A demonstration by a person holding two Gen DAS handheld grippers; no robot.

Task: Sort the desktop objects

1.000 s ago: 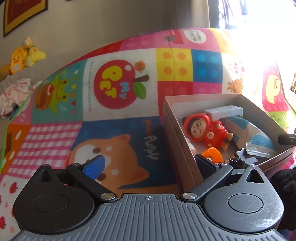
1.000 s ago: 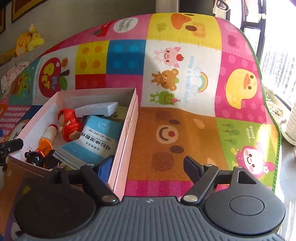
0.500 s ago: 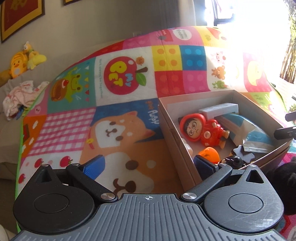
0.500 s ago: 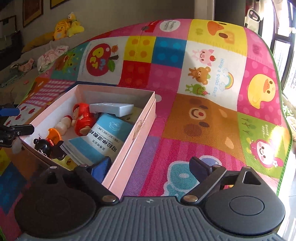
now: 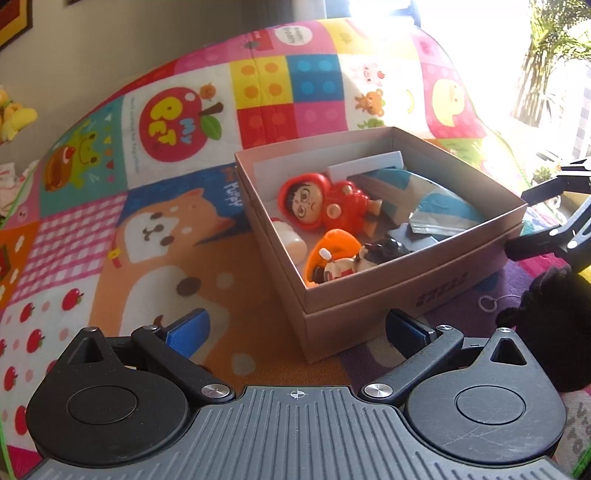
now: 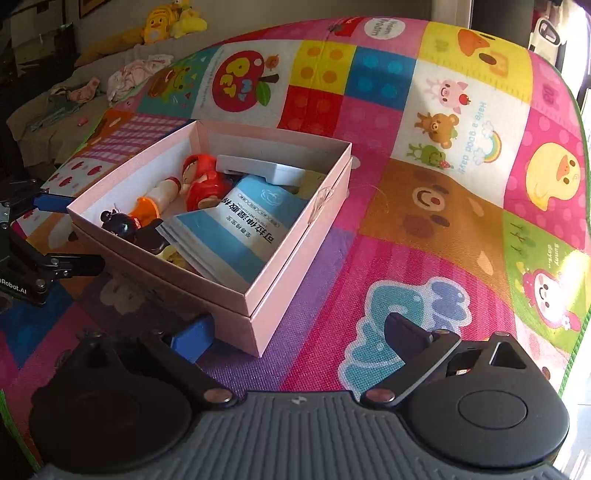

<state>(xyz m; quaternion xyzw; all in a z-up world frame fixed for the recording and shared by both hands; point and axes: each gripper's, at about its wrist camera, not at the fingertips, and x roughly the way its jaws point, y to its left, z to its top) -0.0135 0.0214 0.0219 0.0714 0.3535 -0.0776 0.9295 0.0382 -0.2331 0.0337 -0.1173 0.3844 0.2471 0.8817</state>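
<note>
A pink cardboard box (image 5: 388,284) (image 6: 288,295) stands open on the play mat. Inside lie a red hooded doll (image 5: 325,206) (image 6: 201,181), a blue-and-white packet (image 6: 251,225), a flat grey case (image 6: 266,170), an orange toy (image 5: 332,247) and a black-headed figure (image 6: 122,225). My left gripper (image 5: 299,330) is open, just short of the box's near corner. My right gripper (image 6: 299,332) has its jaws opening; its blue pad (image 6: 192,336) is beside the box wall, and no pad presses on it. Each gripper shows at the edge of the other's view.
The patchwork play mat (image 6: 424,206) spreads wide to the right of the box. Yellow plush toys (image 6: 166,22) and a heap of clothes (image 6: 136,70) lie beyond its far left edge. A black-gloved hand (image 5: 554,325) is at the right, by a bright window.
Both grippers have drawn back from the box, so its whole near corner now shows. The left gripper's right finger no longer overlaps the box. The right jaws stand wider.
</note>
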